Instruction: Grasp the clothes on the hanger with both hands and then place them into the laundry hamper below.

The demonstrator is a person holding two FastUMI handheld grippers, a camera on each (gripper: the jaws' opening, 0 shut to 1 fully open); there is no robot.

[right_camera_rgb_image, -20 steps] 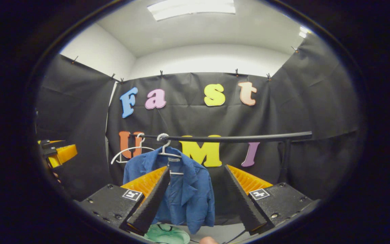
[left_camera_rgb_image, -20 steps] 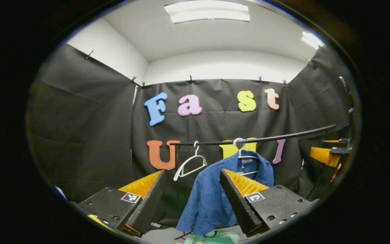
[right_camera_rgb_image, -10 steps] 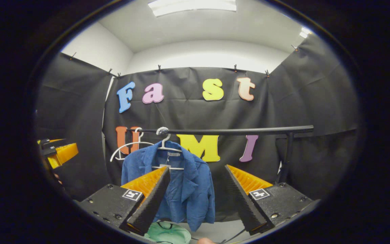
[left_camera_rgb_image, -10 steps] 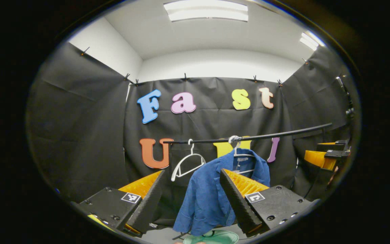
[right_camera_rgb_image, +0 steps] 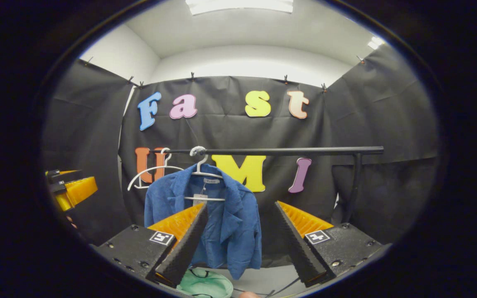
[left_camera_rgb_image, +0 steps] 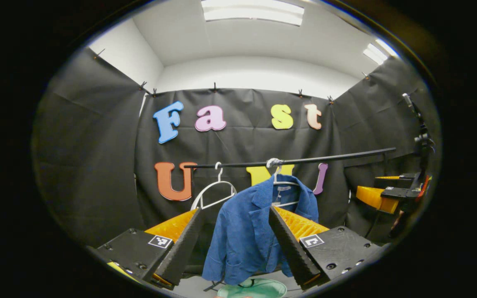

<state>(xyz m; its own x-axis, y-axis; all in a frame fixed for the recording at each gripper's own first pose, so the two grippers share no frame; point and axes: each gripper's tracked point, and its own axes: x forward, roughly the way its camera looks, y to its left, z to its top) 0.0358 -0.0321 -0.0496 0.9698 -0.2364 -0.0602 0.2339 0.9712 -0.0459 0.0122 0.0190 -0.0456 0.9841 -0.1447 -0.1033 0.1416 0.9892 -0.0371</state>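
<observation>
The blue jacket (left_camera_rgb_image: 244, 231) hangs on a white hanger (right_camera_rgb_image: 202, 174) from the black clothes rail (right_camera_rgb_image: 280, 151), near the rail's left end, with an empty white hanger (left_camera_rgb_image: 213, 194) just beside it. Both claws are spread wide and hold nothing. The left claw (left_camera_rgb_image: 234, 248) sits in front of the jacket's left side. The right claw (right_camera_rgb_image: 238, 248) faces its right edge, well short of the cloth. Below the jacket's hem, a pale green laundry hamper (right_camera_rgb_image: 205, 283) shows only as a curved rim, so its depth cannot be told.

The risks, as a judgement, start with the grip. If either claw closes on just a thin fold or the loose sleeve, the fabric could slip out once the weight comes on. Pulling straight down while the collar is hooked over the hanger's shoulders could drag the hanger off the rail or jam the jacket against it. It could also set the neighbouring empty hanger swinging into the way. Uneven lifting by the two claws could leave one shoulder caught. A release off-centre might drape the jacket over the hamper's rim rather than inside it.

The floor under the rail is pale grey and mostly hidden. Black cloth walls the booth on three sides, beneath a white ceiling with bright panel lights (left_camera_rgb_image: 255, 10). A dark upright post (right_camera_rgb_image: 352, 186) carries the rail's right end.
</observation>
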